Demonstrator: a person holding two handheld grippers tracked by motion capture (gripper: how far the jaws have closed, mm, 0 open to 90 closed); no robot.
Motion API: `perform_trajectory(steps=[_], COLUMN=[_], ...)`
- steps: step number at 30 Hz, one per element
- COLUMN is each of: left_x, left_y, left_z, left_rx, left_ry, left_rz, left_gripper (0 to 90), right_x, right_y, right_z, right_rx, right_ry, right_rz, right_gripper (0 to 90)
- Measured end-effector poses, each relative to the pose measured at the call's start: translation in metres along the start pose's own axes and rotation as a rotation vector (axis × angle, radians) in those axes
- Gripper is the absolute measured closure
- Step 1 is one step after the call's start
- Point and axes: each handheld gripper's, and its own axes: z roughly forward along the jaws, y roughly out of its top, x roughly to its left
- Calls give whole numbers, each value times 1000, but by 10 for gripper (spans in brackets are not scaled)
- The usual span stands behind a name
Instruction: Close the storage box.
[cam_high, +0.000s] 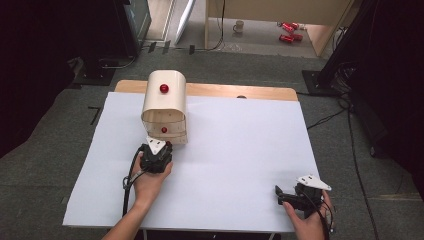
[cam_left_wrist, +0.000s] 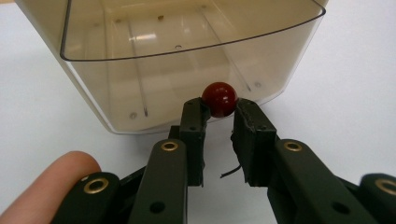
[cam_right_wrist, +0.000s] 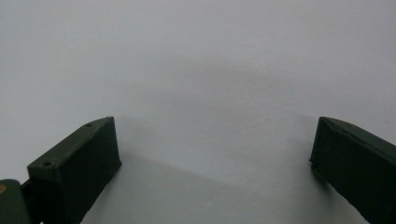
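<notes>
A cream drawer cabinet (cam_high: 164, 102) with a rounded top stands at the back left of the white sheet (cam_high: 235, 150). Red knobs (cam_high: 164, 88) mark its drawer fronts. Its bottom drawer (cam_left_wrist: 140, 70) is slid out toward me; it is translucent and holds nothing that I can see. My left gripper (cam_left_wrist: 219, 111) is shut on that drawer's red ball knob (cam_left_wrist: 219, 97), one jaw on each side. In the high view the left gripper (cam_high: 161, 148) sits right at the cabinet's front. My right gripper (cam_high: 280, 194) rests near the front right edge, open (cam_right_wrist: 212, 140) over bare sheet.
The table's wooden edge (cam_high: 240, 91) shows behind the sheet. On the floor beyond lie a mug (cam_high: 239, 26) and red cans (cam_high: 289, 31). Dark stands and cables (cam_high: 345, 90) flank the table on both sides.
</notes>
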Motion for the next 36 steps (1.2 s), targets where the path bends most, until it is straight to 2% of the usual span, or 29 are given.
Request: perform_trajectory(steps=[3, 5, 7, 10, 14, 17, 20, 24, 26, 36], left_x=[0, 1, -1, 0, 3, 5, 13, 28, 36, 67], left_y=[0, -2, -3, -3, -3, -6, -11, -17, -21, -37], left_z=[0, 1, 0, -8, -25, -33, -42, -48, -51, -65], left_rx=[8, 14, 24, 30, 8, 6, -18, -24, -21, 1], left_ry=[-7, -50, -59, -78, -133, -146, -186, -180, -161, -109], left_rz=[1, 19, 52, 63, 75, 102, 103, 66, 58, 54], left_gripper=[721, 609, 463, 319, 168, 95, 30, 27, 27, 26], right_x=[0, 0, 0, 0, 0, 0, 0, 0, 0, 0], right_y=[0, 0, 0, 0, 0, 0, 0, 0, 0, 0], right_z=[0, 0, 0, 0, 0, 0, 0, 0, 0, 0], right_rx=[0, 0, 0, -1, 2, 2, 2, 2, 1, 2], right_ry=[0, 0, 0, 1, 0, 0, -1, -1, -1, -1], right_rz=[2, 0, 1, 2, -1, 0, 1, 0, 0, 0], right_gripper=[9, 8, 8, 9, 8, 9, 8, 8, 9, 9])
